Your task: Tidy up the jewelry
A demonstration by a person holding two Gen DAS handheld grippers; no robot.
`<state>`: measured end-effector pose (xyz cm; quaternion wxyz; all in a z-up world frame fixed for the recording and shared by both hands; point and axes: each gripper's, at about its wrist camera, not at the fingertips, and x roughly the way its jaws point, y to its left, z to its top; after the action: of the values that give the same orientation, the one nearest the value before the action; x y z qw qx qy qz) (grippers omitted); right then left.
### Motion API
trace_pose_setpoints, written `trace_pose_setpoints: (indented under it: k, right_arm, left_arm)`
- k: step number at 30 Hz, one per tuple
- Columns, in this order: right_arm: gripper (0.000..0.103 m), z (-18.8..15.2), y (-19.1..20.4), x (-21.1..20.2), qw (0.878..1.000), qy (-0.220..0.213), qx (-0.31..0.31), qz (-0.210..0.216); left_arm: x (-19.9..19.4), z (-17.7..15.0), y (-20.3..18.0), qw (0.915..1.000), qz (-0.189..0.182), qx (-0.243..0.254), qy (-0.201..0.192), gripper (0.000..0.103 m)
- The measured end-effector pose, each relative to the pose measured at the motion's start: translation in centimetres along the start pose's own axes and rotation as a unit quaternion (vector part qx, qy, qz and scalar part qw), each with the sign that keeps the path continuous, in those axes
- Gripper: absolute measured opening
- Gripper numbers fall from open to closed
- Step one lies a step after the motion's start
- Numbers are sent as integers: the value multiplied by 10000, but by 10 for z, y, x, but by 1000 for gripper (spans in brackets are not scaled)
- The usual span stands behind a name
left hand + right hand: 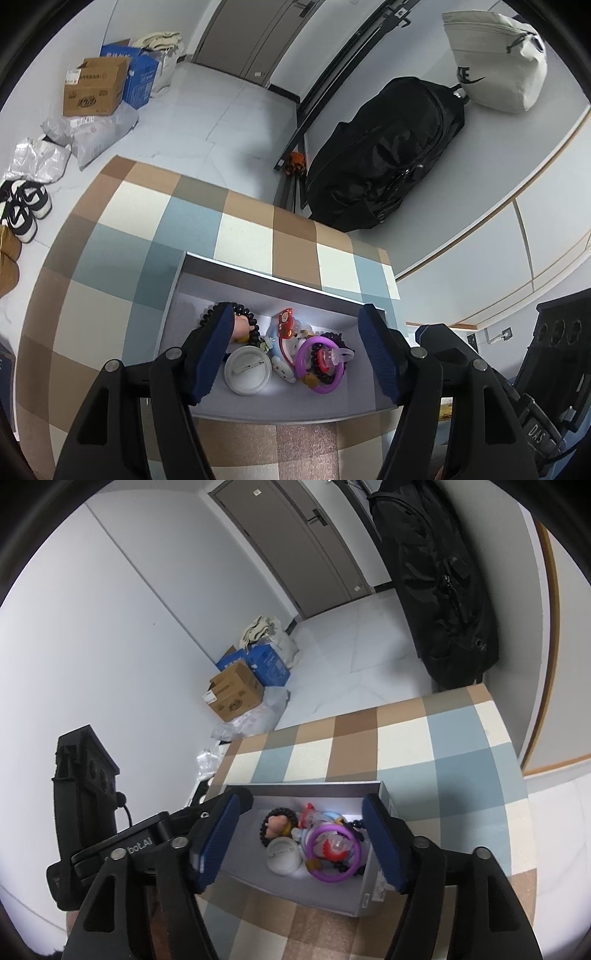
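A grey open box (pixel 258 280) (pixel 295 890) sits on a checked tablecloth. Inside lie a purple ring bracelet (pixel 325 387) (pixel 334 877), a dark bead bracelet (pixel 251 317) (pixel 264 830), a white round badge (pixel 247 373) (pixel 284 856), a red charm (pixel 286 323) and small white figures. My left gripper (pixel 299 356) is open and empty, held above the box, jaws spread about the box's width. My right gripper (pixel 301 840) is open and empty, also above the box. The left gripper's body (pixel 85 794) shows at the left of the right wrist view.
The checked tablecloth (pixel 122 266) (pixel 443 746) covers the table. A black bag (pixel 384 155) (pixel 439 583) leans on the wall beyond the table. Cardboard boxes (pixel 96 88) (pixel 236 694), plastic bags and shoes (pixel 22 210) lie on the floor.
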<state>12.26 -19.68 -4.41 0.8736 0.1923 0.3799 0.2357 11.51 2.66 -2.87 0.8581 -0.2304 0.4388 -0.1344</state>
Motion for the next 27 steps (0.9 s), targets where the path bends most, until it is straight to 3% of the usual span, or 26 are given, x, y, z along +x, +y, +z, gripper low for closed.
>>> trace_pose_setpoints:
  k: [6,13,15,17,27]
  right_arm:
    - [78,2,2,-14,9997,-239,-98,-46]
    - [87,-4,12,-34,9978,-548,-366,66]
    - [92,-8,17,-41,9965,-681,-483,92]
    - [98,-13,22,-47,9949,-812,-580,109]
    - [103,-38,40,-72,9873,-1128,-1120,26]
  left_arm:
    - [-17,-2,-9,9983,249,365,-390,65]
    - [-43,-11,-18,9903,596,777,-986,66]
    - [-50,-17,-19,9873,684,888,-1129,77]
    - [-57,-23,-22,9833,753,997,-1324,81]
    - [-81,-46,-25,9699,1099,1288,-1749,85]
